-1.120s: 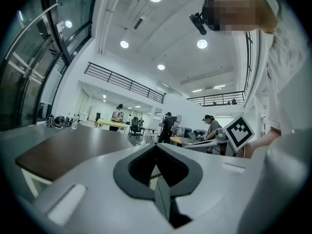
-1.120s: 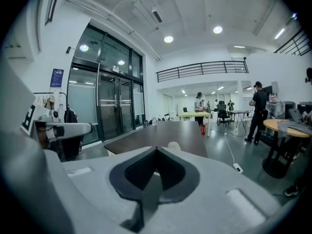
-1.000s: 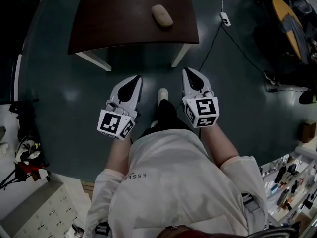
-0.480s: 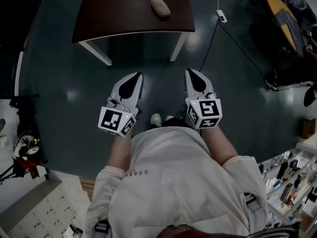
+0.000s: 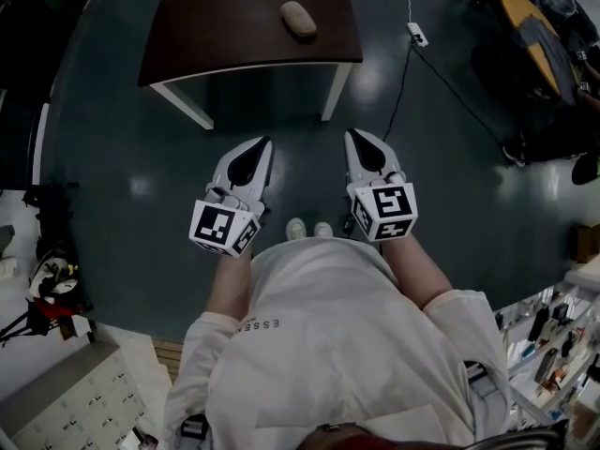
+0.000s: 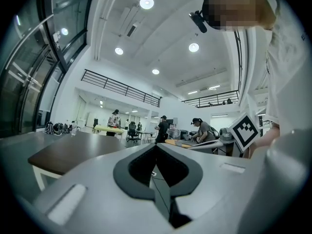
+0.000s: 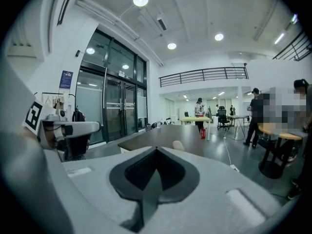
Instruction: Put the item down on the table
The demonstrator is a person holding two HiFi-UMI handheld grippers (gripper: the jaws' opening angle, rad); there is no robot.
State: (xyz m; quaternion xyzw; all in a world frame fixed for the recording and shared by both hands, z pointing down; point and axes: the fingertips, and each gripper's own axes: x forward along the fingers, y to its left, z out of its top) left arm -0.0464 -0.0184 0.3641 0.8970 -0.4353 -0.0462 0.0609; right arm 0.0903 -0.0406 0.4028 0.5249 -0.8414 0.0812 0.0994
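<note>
Left tongs (image 5: 265, 142), right tongs (image 5: 352, 134) closed; open floor (image 5: 122, 157) before table (image 5: 225, 26) edge.

A big open-plan lab hall: ahead of the right claw (image 7: 156, 151) stand glass doors (image 7: 111, 112), a railed mezzanine (image 7: 202, 75) above, and people (image 7: 199, 108) at work desks (image 7: 194, 119).

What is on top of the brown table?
One tan oblong item lies on the table; nothing else shows. The tabletop's far edge runs out of the head view, unseen.

L claw (image 5: 263, 144) shut, empty | R claw (image 5: 351, 135) shut, empty | both held fwd
</note>
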